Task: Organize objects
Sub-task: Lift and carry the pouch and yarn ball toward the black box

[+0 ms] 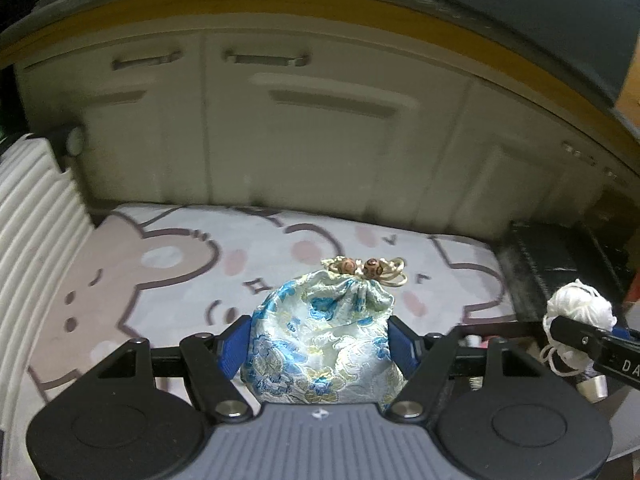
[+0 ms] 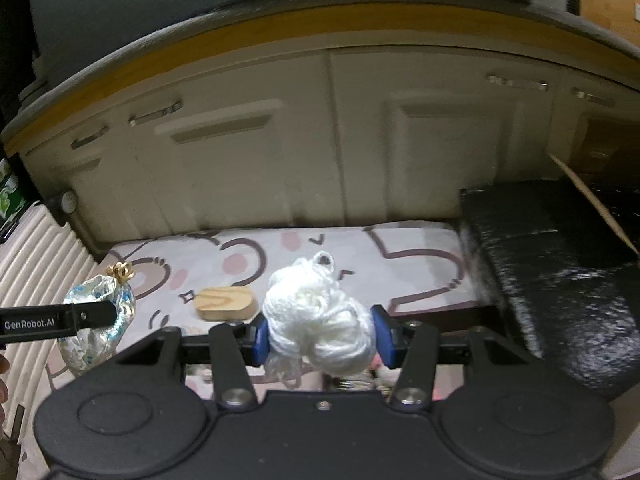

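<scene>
Brocade pouch [image 1: 320,344] is bulging softly as the left gripper [image 1: 320,346] is pinching its belly; right gripper [image 2: 319,334] is squeezing light, squashy white yarn [image 2: 320,320]

Blue-and-cream brocade drawstring pouch [image 2: 98,320] at 9 o'clock of white yarn skein [image 2: 320,320]; pale wooden block [image 2: 226,303] between them, on cartoon-printed mat [image 2: 416,268]; cream cabinet doors [image 2: 280,140] behind.

home kitchen, cream cabinet doors [image 1: 304,128], cartoon floor mat [image 1: 168,264]
</scene>
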Motion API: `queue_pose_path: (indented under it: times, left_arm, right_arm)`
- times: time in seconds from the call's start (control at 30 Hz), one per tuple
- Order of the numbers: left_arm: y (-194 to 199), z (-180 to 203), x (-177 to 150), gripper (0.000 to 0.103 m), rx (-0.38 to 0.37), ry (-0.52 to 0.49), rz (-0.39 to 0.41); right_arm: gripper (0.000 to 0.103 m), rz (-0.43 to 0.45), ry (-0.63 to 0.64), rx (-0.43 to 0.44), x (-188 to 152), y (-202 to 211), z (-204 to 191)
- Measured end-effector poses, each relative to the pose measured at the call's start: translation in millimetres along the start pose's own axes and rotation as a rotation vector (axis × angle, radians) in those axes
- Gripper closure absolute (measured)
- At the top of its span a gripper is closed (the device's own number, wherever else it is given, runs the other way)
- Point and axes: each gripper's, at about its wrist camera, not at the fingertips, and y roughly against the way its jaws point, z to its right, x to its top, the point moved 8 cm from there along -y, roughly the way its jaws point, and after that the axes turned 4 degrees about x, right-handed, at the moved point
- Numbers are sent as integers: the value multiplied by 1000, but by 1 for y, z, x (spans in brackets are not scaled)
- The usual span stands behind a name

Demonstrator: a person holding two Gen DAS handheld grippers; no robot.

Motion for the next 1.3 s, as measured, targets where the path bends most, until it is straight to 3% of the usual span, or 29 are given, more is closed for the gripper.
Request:
queue_pose_path:
  times: [0.5, 0.6, 1.03, 1.3]
  left_arm:
    - [-15, 96, -14, 32, -182, -123, -16]
    - [-19, 113, -17, 32, -276, -156, -30]
    - [-44, 204, -36, 32, -515, -97, -73]
    - [-73, 250, -56, 32, -589, -75, -106]
  right_arm:
    - [52, -31, -64, -114, -16, 4, 85]
    - [52, -48, -68, -130, -22, 1, 98]
    - [52, -108, -47, -126, -40, 1, 130]
    - [52, -166, -13, -103, -57, -5, 141]
